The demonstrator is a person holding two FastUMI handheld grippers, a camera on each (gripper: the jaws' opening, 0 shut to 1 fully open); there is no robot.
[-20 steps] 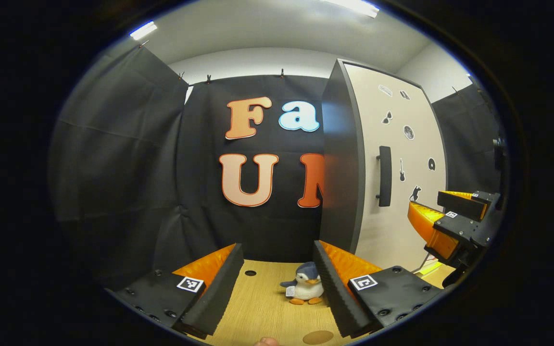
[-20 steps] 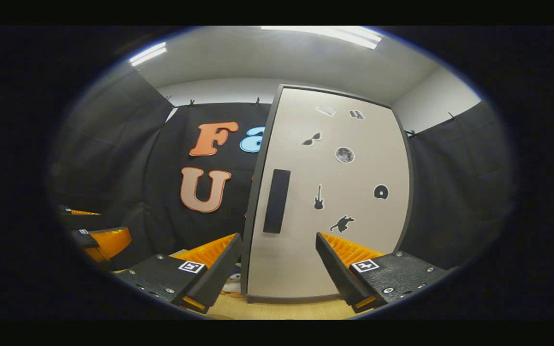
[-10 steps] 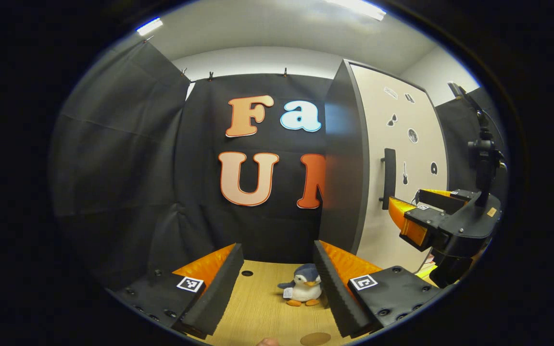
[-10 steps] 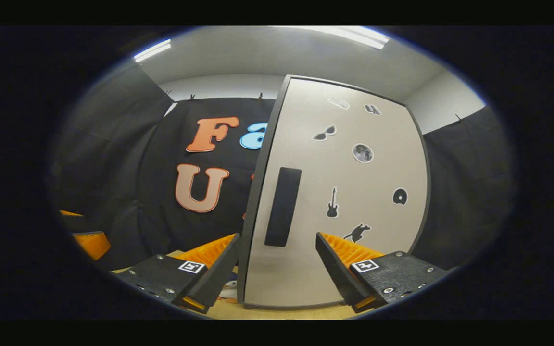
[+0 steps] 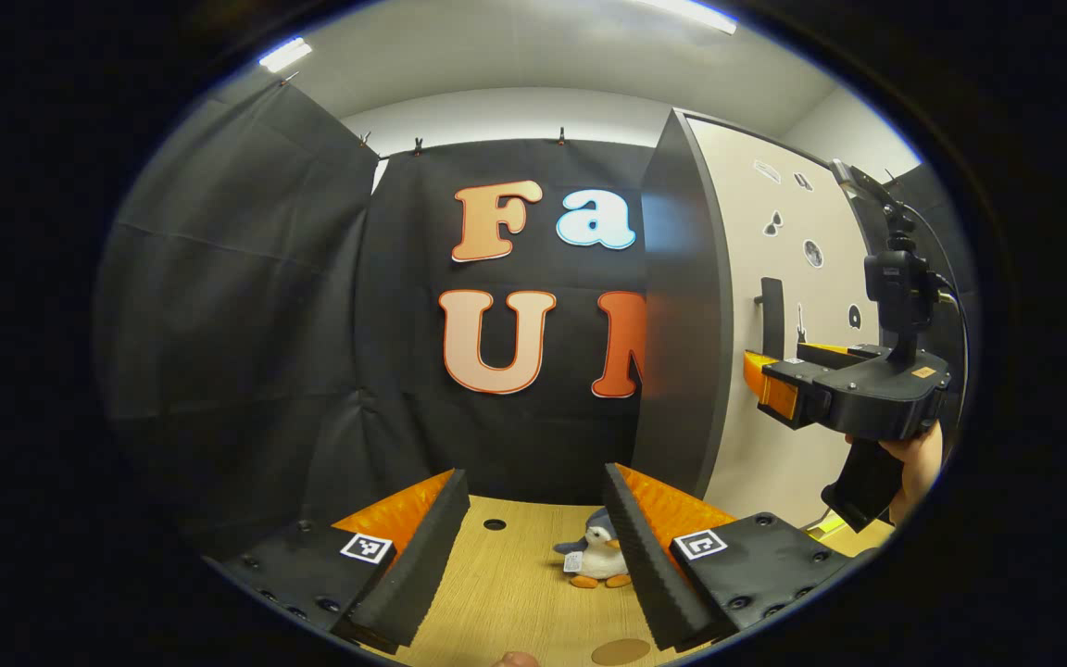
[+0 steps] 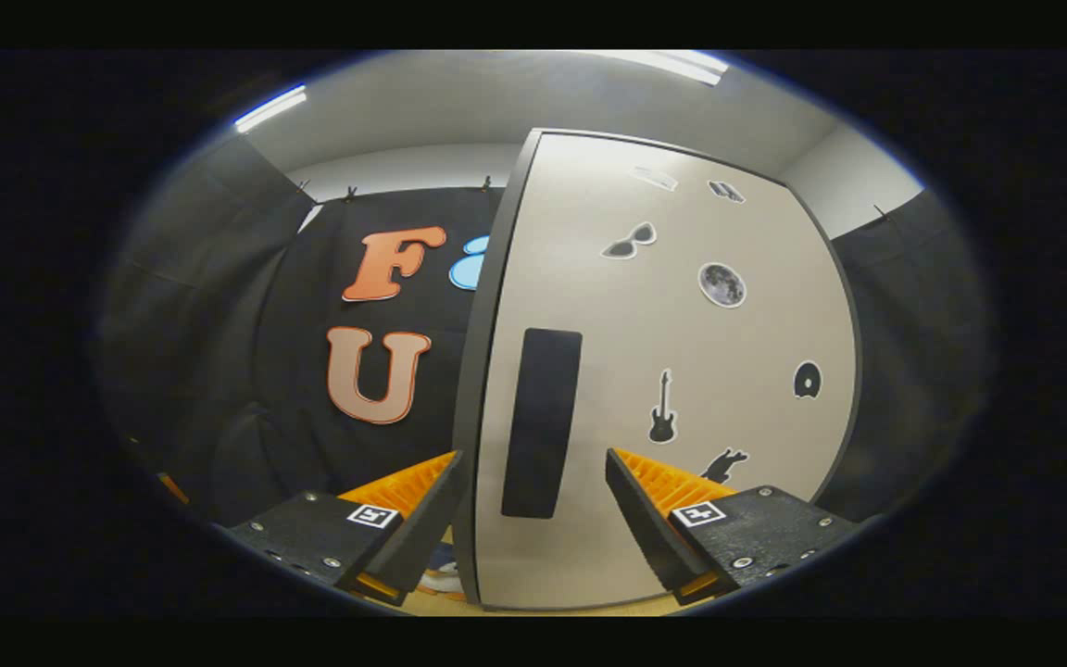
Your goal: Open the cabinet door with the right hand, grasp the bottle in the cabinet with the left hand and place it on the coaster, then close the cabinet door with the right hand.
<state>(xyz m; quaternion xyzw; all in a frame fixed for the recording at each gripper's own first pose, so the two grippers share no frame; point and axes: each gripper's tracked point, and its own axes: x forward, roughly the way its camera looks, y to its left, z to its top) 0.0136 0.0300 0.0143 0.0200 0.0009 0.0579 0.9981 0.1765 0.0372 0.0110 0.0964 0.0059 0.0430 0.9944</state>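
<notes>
While the cabinet door point(image 6: 672, 371) is closed, its upright black handle point(image 6: 541, 421) straight ahead between the spread right tongs point(image 6: 533, 505), not yet touched, the left tongs point(image 5: 533, 547) hang spread over the table point(image 5: 515, 593), farther off.

cabinet door point(image 6: 682, 417): beige/off-white face, dark grey edge, black stickers on it (sunglasses, guitar, cat shape) plus 1 grey moon disc. door handle point(image 6: 541, 422): flat black. left gripper point(image 5: 533, 565): black fingers with ribbed black pads, orange backing, 1 black-and-white square marker on each finger block. right gripper point(image 6: 533, 519): same scheme, black, orange, 2 square markers; in the left gripper view its body point(image 5: 853, 394) is black with an orange finger. table point(image 5: 515, 593): light wood grain. penguin toy point(image 5: 596, 559): blue-grey, white front, orange beak and feet. coaster point(image 5: 620, 651): brown.
</notes>
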